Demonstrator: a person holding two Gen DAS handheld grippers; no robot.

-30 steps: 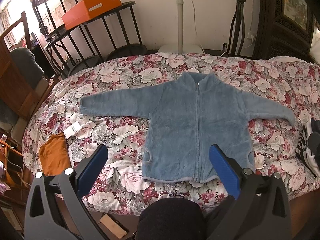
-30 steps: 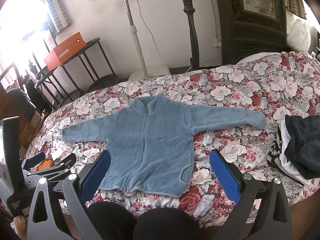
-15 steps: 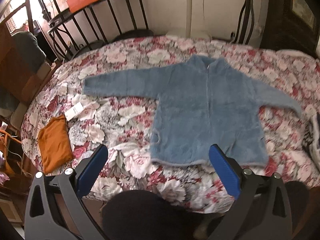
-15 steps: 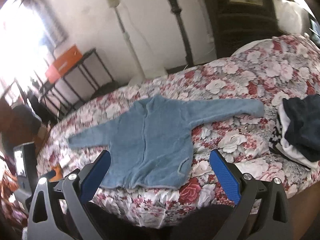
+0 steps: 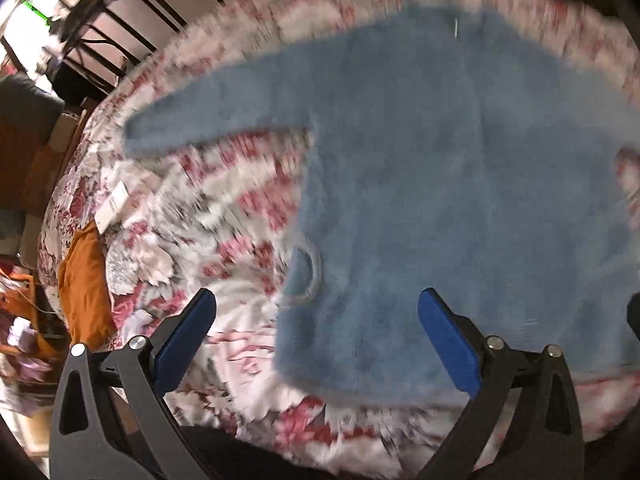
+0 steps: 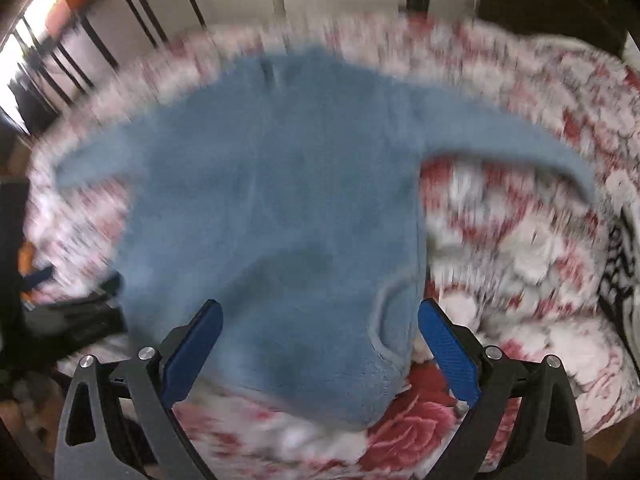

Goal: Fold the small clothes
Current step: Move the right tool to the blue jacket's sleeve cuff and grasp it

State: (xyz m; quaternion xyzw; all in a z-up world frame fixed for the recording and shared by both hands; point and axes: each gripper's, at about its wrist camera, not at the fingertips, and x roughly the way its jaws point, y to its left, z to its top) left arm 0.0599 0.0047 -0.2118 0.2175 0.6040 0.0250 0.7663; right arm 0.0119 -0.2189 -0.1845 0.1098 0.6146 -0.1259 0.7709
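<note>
A small blue fleece jacket (image 5: 440, 184) lies flat and face up on the floral bedspread (image 5: 224, 208), sleeves spread to both sides. Both views are motion-blurred. My left gripper (image 5: 316, 320) is open, hovering just above the jacket's lower left corner and hem, nothing between its blue pads. My right gripper (image 6: 320, 328) is open too, low over the jacket (image 6: 272, 184) at its lower right corner, near the pocket opening. The left gripper's body shows dark at the left edge of the right wrist view.
An orange garment (image 5: 84, 280) and a white tag (image 5: 114, 204) lie on the bed's left side. A dark and striped pile of clothes (image 6: 620, 264) sits at the right edge. A black metal rack (image 5: 132, 28) stands behind the bed by the wall.
Both grippers have dropped quickly toward the bed and forward, so the jacket now fills each view. Both stay open. The jacket has not moved.
</note>
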